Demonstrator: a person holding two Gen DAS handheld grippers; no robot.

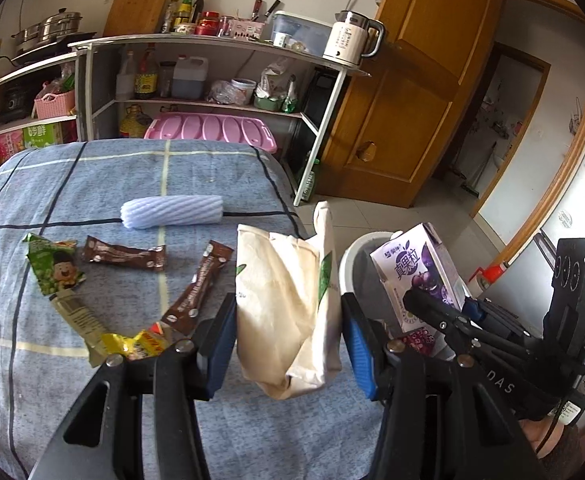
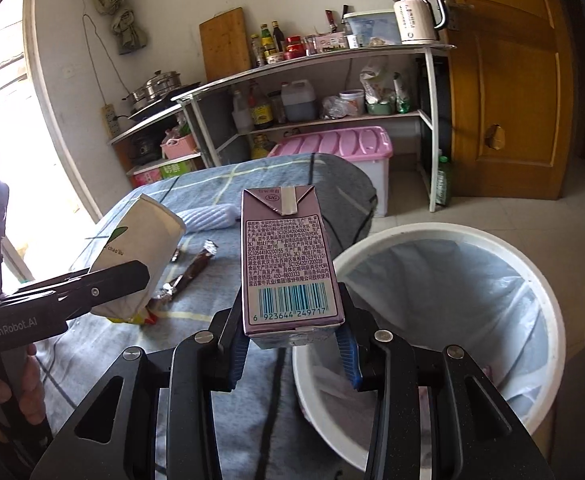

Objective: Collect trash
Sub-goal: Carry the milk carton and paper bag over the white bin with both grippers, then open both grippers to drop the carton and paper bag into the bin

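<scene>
Both jaws grip trash: left gripper (image 1: 288, 322) pinches a paper bag (image 1: 288, 300), right gripper (image 2: 292, 354) a purple carton (image 2: 288, 260), beside the lined bin (image 2: 448, 320). Next, I judge: carry over, release.

Both rigs are matte black plastic-and-metal two-finger grippers (image 2: 294, 354) with round silver screw heads at the linkage pivots and ribbed blue pads (image 1: 362, 342) inside the fingers. One arm reads "GenRobot.AI" in white; the other's body carries a tiny green LED.
</scene>
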